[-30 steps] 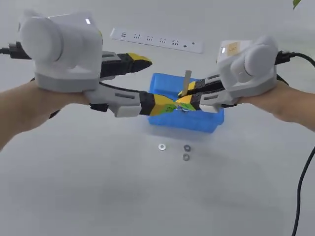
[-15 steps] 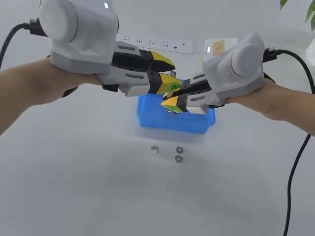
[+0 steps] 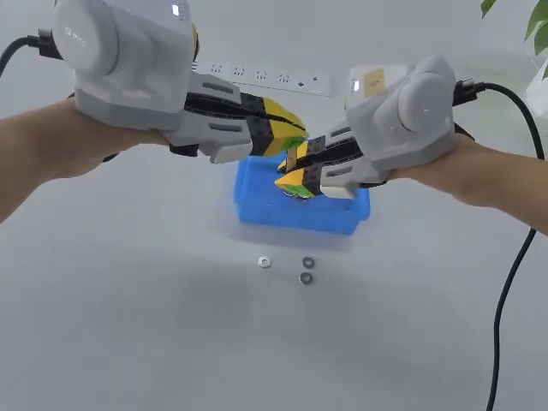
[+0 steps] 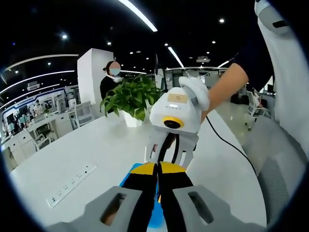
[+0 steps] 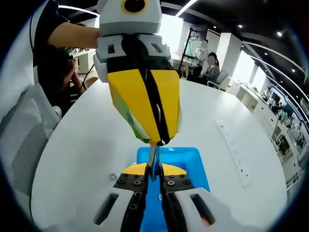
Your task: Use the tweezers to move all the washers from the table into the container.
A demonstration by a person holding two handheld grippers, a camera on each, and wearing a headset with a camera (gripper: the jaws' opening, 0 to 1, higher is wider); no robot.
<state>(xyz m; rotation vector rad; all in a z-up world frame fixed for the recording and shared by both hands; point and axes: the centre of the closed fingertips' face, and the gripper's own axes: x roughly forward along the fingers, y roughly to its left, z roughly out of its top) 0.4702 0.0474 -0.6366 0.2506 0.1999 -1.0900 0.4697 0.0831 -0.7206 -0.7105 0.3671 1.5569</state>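
A blue container (image 3: 295, 214) stands mid-table, and three small washers (image 3: 306, 278) lie on the table just in front of it. My right gripper (image 3: 287, 180) hovers over the container, shut on thin metal tweezers (image 5: 153, 162) that stand upright between its jaws. My left gripper (image 3: 294, 139) comes in from the left with its yellow jaws together, and in the right gripper view its tips (image 5: 158, 141) pinch the tweezers' upper end. One washer (image 5: 112, 177) shows left of the container (image 5: 193, 164). The left gripper view faces the right gripper (image 4: 166, 152) head-on.
A white power strip (image 3: 257, 77) lies on the table behind the container. The right gripper's black cable (image 3: 514, 257) hangs down at the right. A potted plant (image 4: 130, 99) stands on the far side of the table. People are farther back in the office.
The left gripper's jaws, apart a second ago, have come together at the top of the tweezers. Both grippers have drawn closer over the container. The washers lie as before.
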